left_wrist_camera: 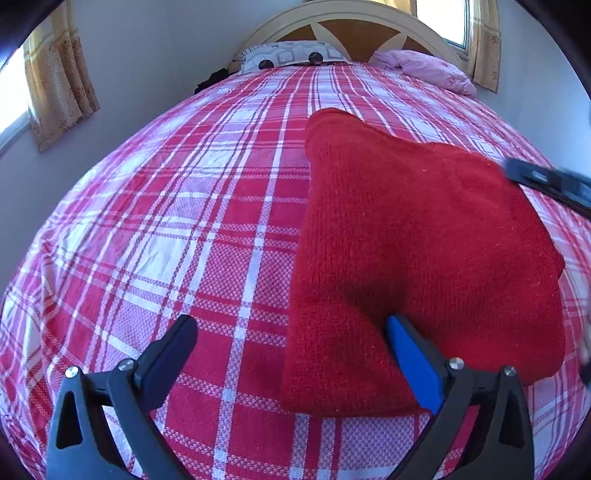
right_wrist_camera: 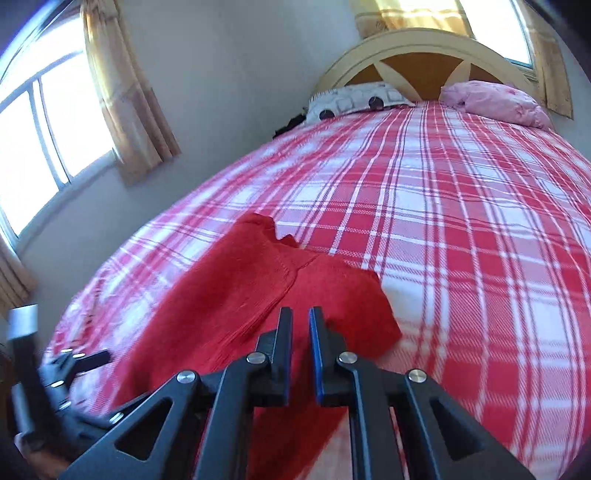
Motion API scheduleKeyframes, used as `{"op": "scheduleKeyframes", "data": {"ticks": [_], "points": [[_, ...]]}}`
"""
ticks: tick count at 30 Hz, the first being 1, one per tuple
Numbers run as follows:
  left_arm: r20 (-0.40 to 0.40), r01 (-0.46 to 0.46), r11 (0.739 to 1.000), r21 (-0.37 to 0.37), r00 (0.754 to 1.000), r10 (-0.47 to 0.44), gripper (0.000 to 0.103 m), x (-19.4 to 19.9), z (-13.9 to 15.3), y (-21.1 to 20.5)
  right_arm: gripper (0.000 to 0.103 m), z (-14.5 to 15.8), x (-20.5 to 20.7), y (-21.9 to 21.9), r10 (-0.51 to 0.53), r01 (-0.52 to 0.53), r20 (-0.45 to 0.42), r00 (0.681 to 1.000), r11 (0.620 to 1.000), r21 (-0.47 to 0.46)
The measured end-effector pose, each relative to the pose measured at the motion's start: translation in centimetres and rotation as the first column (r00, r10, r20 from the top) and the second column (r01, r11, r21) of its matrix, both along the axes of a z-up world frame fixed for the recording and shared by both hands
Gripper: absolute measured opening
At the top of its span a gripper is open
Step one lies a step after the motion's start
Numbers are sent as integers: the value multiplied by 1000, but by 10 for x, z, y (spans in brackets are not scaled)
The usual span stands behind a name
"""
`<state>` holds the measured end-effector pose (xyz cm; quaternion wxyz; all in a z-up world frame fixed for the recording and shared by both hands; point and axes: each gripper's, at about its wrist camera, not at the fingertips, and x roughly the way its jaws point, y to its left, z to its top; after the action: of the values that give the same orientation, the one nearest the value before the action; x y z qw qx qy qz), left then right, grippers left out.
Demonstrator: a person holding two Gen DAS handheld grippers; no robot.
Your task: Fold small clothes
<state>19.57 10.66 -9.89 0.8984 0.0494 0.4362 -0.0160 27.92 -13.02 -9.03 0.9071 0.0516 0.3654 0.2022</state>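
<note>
Bedroom with pale walls, curtained windows (right_wrist_camera: 55, 122) and a bed under a red-and-white plaid bedspread (left_wrist_camera: 184, 221). Red knit garment (left_wrist_camera: 406, 240) flat on the bedspread, near its front edge, already folded into a compact panel with a doubled layer showing in the right wrist view. Left gripper (left_wrist_camera: 291, 332) spread wide, its blue-padded finger resting at the garment's near left edge, nothing pinched. Right gripper (right_wrist_camera: 301, 321) drawn together with only a thin gap, nothing between the pads, hovering above the garment's right part. Probably between folds: 1 fold laid, the next not yet begun. Next move calls for a pinch on a free edge or corner at each side, then a lift across without dragging the lower layer. At the headboard (left_wrist_camera: 369, 22), a patterned pillow (left_wrist_camera: 291, 55) and a pink pillow (left_wrist_camera: 432, 70), well apart from the work. Nothing in the way on the bedspread.
</note>
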Motion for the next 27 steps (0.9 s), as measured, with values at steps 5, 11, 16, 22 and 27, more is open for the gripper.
{"op": "scheduleKeyframes", "data": {"ticks": [5, 11, 16, 22, 27], "points": [[40, -1, 997, 79, 999, -2, 103, -3, 1, -9, 9, -23, 28, 8, -59, 55, -55, 997, 995, -84], [38, -20, 999, 45, 999, 18, 103, 1, -1, -5, 7, -30, 39, 10, -84, 79, -55, 995, 993, -88], [42, -35, 999, 12, 999, 35, 103, -3, -3, -4, 8, -28, 35, 0, -76, 75, -68, 995, 997, -18], [51, -58, 998, 5, 997, 57, 103, -18, 4, 1, 23, -6, -18, -24, -137, 143, -59, 989, 984, 107], [60, -105, 994, 7, 993, 104, 103, -22, 0, -1, 74, 6, -72, -13, -150, 149, -8, 989, 982, 114]]}}
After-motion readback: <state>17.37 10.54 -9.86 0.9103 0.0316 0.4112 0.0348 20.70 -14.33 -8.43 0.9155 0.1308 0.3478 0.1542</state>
